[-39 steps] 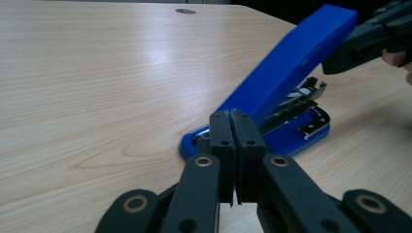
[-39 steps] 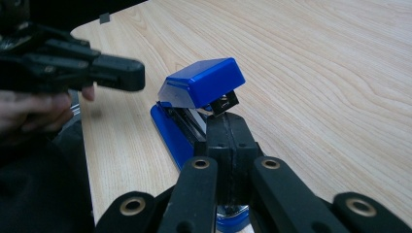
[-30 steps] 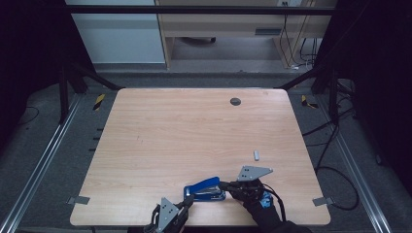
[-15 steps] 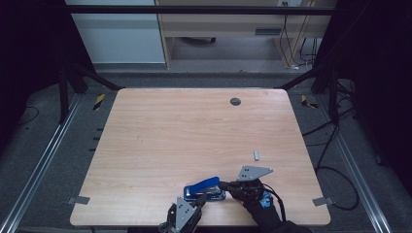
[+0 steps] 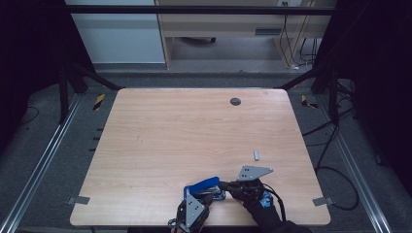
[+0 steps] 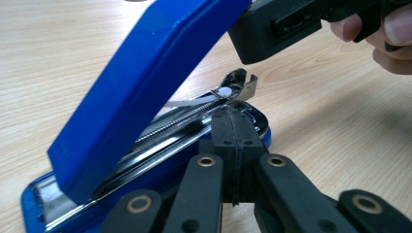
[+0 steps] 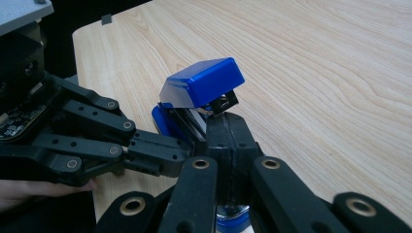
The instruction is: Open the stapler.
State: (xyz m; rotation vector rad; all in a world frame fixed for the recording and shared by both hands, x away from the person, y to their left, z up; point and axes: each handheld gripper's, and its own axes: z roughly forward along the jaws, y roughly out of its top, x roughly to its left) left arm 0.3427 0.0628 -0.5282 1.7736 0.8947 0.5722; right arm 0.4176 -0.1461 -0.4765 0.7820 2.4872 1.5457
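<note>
A blue stapler point(image 5: 205, 185) lies near the table's front edge with its lid point(image 6: 145, 82) swung up, baring the metal staple channel point(image 6: 194, 114). My left gripper point(image 5: 206, 198) comes in from the front, jaws shut, tips point(image 6: 232, 127) against the stapler's base beside the channel. From the right, my right gripper point(image 5: 224, 186) is also shut, and its tips point(image 7: 228, 133) rest at the stapler's front end under the raised lid point(image 7: 204, 82). In the left gripper view the right gripper point(image 6: 248, 36) touches the lid's upper end. Nothing is pinched between either pair of jaws.
A small grey block point(image 5: 256, 155) lies on the wooden table point(image 5: 194, 131), right of centre. A dark round grommet point(image 5: 235, 101) sits near the far edge. Metal rails run along both sides, and cables trail on the floor at the right.
My left gripper has slid right and a little forward, up to the stapler's base. The right gripper and the raised lid have stayed put.
</note>
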